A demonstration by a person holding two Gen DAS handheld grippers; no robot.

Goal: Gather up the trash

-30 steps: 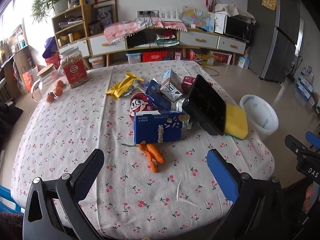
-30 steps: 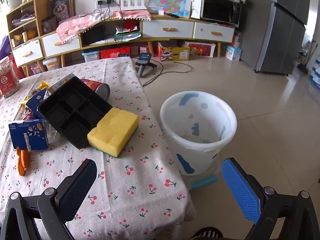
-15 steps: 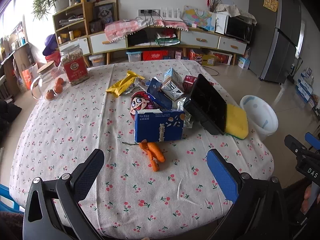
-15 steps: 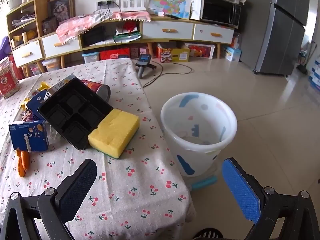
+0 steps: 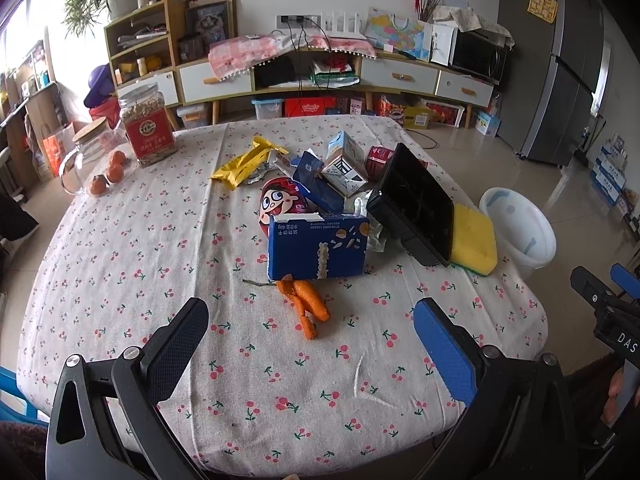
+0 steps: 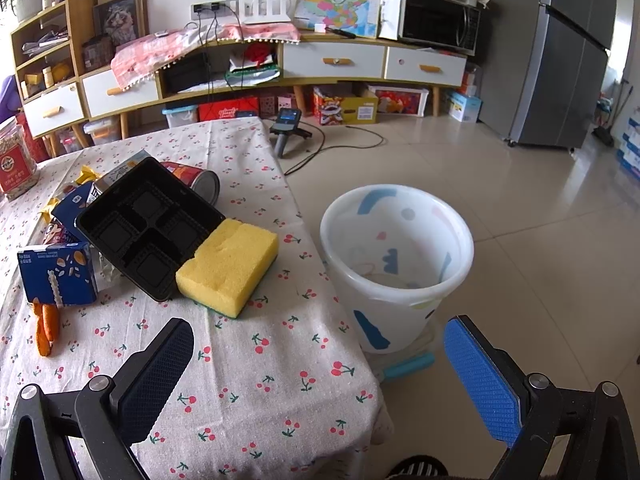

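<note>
Trash lies piled mid-table: a blue carton [image 5: 318, 246], orange peel [image 5: 306, 306], a black plastic tray [image 5: 414, 204], a yellow sponge [image 5: 474, 238], a yellow wrapper [image 5: 244, 164], a small milk carton [image 5: 346, 164] and a red can [image 5: 378, 160]. A white bin [image 6: 394, 264] stands on the floor beside the table's right edge. My left gripper [image 5: 312, 340] is open and empty, above the near table edge, short of the peel. My right gripper [image 6: 320, 364] is open and empty, over the table corner between the sponge [image 6: 228, 266] and the bin.
A red-labelled jar [image 5: 148, 128], a glass jar [image 5: 90, 148] and oranges [image 5: 114, 168] stand at the table's far left. A cherry-print cloth [image 5: 160, 240] covers the table. A sideboard [image 6: 280, 60] and a fridge [image 6: 568, 52] stand behind.
Both views have shifted only slightly; the left gripper has drawn back a little from the trash pile. Both grippers stay open and empty.
</note>
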